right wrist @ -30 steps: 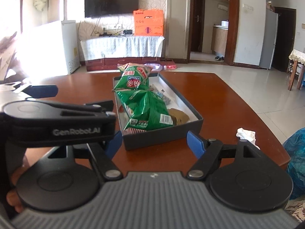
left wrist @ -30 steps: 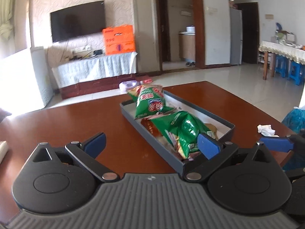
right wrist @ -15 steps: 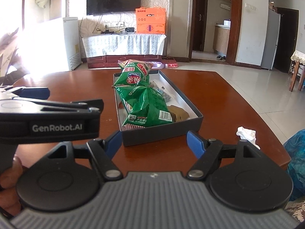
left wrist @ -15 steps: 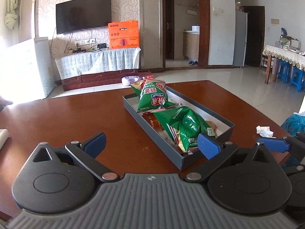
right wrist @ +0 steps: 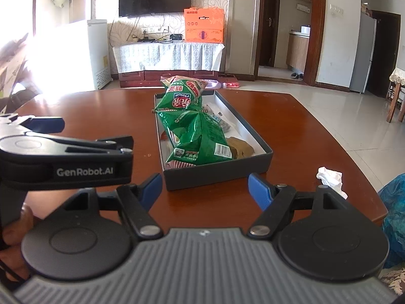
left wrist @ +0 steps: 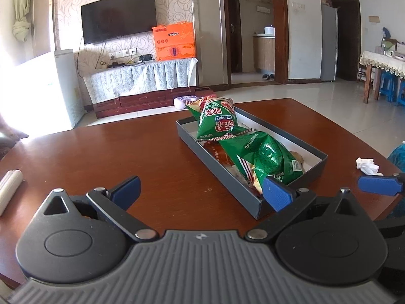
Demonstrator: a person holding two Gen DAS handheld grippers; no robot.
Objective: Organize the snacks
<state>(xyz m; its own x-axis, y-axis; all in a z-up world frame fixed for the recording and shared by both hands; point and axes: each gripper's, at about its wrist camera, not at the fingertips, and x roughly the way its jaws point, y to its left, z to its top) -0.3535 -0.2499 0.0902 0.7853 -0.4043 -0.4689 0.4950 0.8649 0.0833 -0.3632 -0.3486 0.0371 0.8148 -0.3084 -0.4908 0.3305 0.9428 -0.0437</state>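
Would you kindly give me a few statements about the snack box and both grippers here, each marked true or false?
1. Both green snack bags lie inside the dark grey rectangular box. True: the nearer green bag and the farther green bag are both in it.
2. The left gripper is clamped on a green bag. False: its jaws stand open and hold nothing.
3. The right gripper is open, just short of the box's near end. True.
4. The crumpled white tissue lies inside the box. False: it lies on the reddish-brown wooden table, right of the box.
5. A brown packet lies in the box beside the nearer green bag. True.
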